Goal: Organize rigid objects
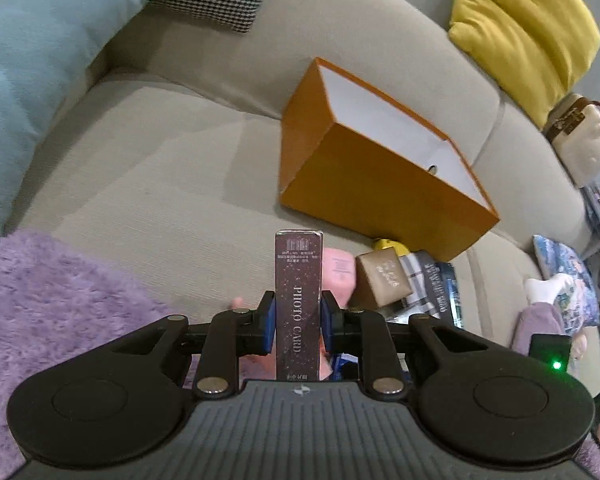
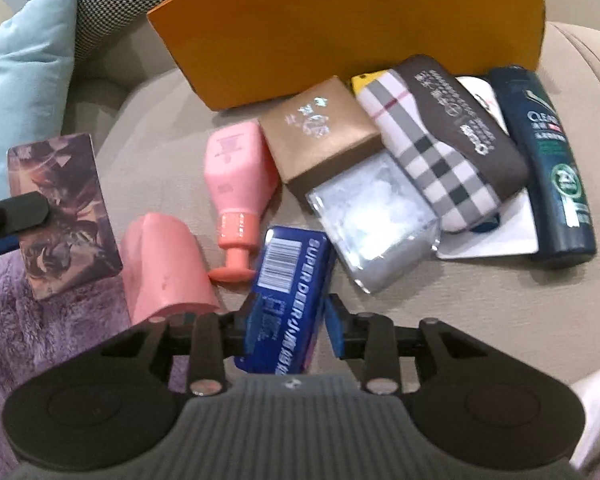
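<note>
My left gripper (image 1: 298, 322) is shut on a dark "PHOTO CARD" box (image 1: 299, 280), held edge-on above the sofa seat; it also shows at the left of the right wrist view (image 2: 62, 212). An open orange box (image 1: 380, 160) with a white inside stands ahead of it. My right gripper (image 2: 290, 322) has its blue pads on both sides of a blue "SUPER DEER" box (image 2: 288, 296) lying on the seat. The right pad looks slightly apart from the box.
On the seat by the orange box (image 2: 340, 28) lie a pink bottle (image 2: 238, 184), a pink tube (image 2: 164, 268), a brown gift box (image 2: 320, 132), a clear bag (image 2: 376, 216), plaid and dark pouches, and a dark shampoo bottle (image 2: 548, 160). A purple blanket (image 1: 40, 300) lies at the left.
</note>
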`<state>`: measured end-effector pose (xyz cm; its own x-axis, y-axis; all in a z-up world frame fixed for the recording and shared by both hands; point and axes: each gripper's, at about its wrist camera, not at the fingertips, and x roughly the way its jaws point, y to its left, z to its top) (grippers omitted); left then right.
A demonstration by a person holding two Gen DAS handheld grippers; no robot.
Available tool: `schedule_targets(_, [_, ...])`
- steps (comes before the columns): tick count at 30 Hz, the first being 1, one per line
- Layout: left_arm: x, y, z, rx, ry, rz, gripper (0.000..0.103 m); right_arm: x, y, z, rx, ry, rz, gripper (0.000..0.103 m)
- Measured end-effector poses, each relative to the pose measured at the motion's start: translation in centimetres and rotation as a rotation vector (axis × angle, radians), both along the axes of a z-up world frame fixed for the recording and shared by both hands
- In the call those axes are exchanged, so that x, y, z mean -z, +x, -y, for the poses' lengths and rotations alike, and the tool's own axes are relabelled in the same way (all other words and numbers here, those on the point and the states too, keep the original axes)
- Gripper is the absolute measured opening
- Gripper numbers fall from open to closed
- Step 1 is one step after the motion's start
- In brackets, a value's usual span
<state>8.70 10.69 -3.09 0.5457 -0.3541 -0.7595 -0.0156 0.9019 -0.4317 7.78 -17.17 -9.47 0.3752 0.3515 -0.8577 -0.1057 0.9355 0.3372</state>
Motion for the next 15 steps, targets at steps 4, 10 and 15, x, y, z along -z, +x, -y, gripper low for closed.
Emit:
schedule_targets(4, [0.4, 0.0, 0.0, -0.013, 0.016, -0.023, 0.024, 0.0, 0.6, -1.9, -0.017, -0.007, 0.01, 0.036])
schedule_targets(10, [-0.1, 0.6, 1.7, 0.054, -0.045, -0.009, 0.024, -2.7, 0.1, -1.5, -0.071, -0.031, 0.048, 0.036])
schedule_targets(15, [0.0, 2.6, 4.7, 0.122, -0.067, 0.005, 0.024, -6.7, 0.4, 1.1, -0.048, -0.072, 0.177, 0.036])
